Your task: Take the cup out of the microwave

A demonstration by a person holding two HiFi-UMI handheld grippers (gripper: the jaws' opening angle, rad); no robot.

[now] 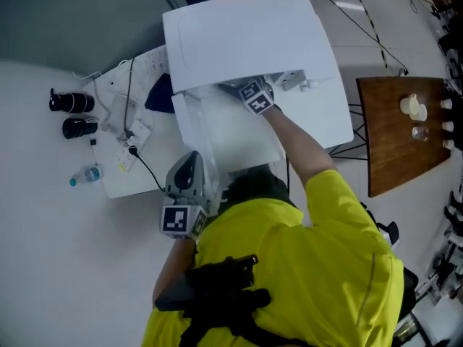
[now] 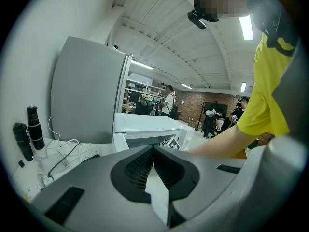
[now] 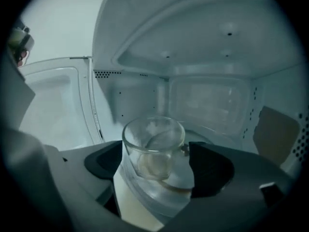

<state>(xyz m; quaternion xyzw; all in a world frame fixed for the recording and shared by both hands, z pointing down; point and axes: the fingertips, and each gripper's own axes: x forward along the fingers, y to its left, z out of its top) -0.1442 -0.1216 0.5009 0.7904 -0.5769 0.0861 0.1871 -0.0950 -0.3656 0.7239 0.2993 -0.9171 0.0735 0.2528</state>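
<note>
The white microwave [image 1: 246,35] stands on a white table with its door [image 1: 231,132] swung open toward me. My right arm reaches into the cavity; only its marker cube [image 1: 257,97] shows in the head view. In the right gripper view a clear glass cup [image 3: 153,146] stands upright on the turntable [image 3: 198,132]. It sits between the wide-open jaws of my right gripper [image 3: 154,170], with a slim gap on each side. My left gripper [image 2: 153,161] is shut with nothing held, and hovers by the door's outer edge [image 1: 189,168].
Left of the microwave lie two black cylinders [image 1: 71,102], a small water bottle [image 1: 85,176] and a power strip with cables [image 1: 126,132]. A wooden table [image 1: 394,143] with small cups [image 1: 414,107] stands at the right. A grey panel [image 2: 87,91] rises behind the microwave.
</note>
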